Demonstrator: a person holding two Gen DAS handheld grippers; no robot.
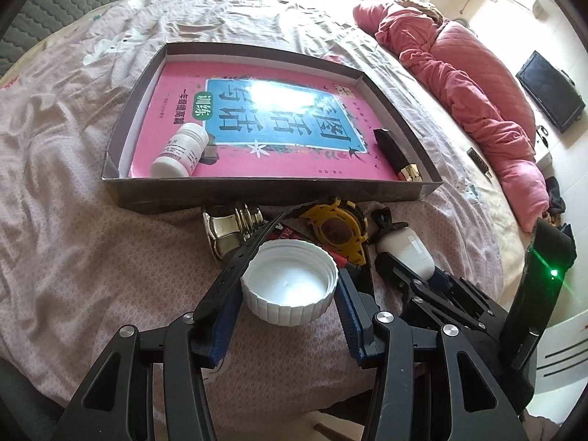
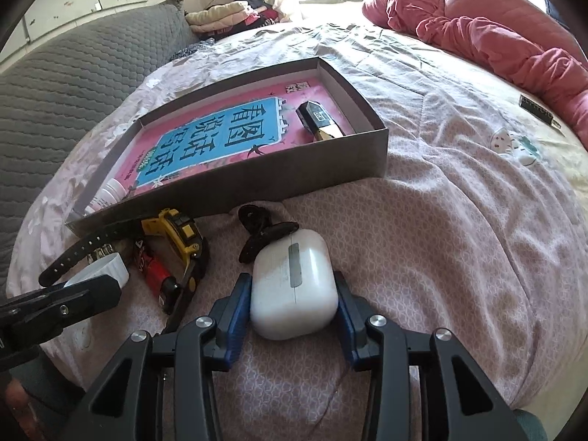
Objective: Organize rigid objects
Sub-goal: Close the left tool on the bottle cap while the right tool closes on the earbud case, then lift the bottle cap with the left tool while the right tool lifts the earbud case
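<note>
A shallow grey box (image 1: 257, 187) lies on the bed and holds a pink book (image 1: 264, 125), a white pill bottle (image 1: 180, 152) and a black-and-gold case (image 1: 397, 154). My left gripper (image 1: 288, 294) is shut on a white ribbed lid (image 1: 290, 283), open side up, in front of the box. My right gripper (image 2: 292, 290) is shut on a white earbud case (image 2: 294, 286), also in the left wrist view (image 1: 406, 251). Between them lie a yellow tape measure (image 1: 336, 228), a black strap (image 1: 250, 250), a gold metal piece (image 1: 224, 231), a red item (image 2: 152, 268) and a black hair clip (image 2: 261, 228).
A rumpled pink quilt (image 1: 470, 103) runs along the bed's right side. A small dark comb-like item (image 2: 538, 112) lies near it. A grey quilted headboard (image 2: 55, 84) stands at the left. A dark screen (image 1: 549, 90) stands beyond the bed.
</note>
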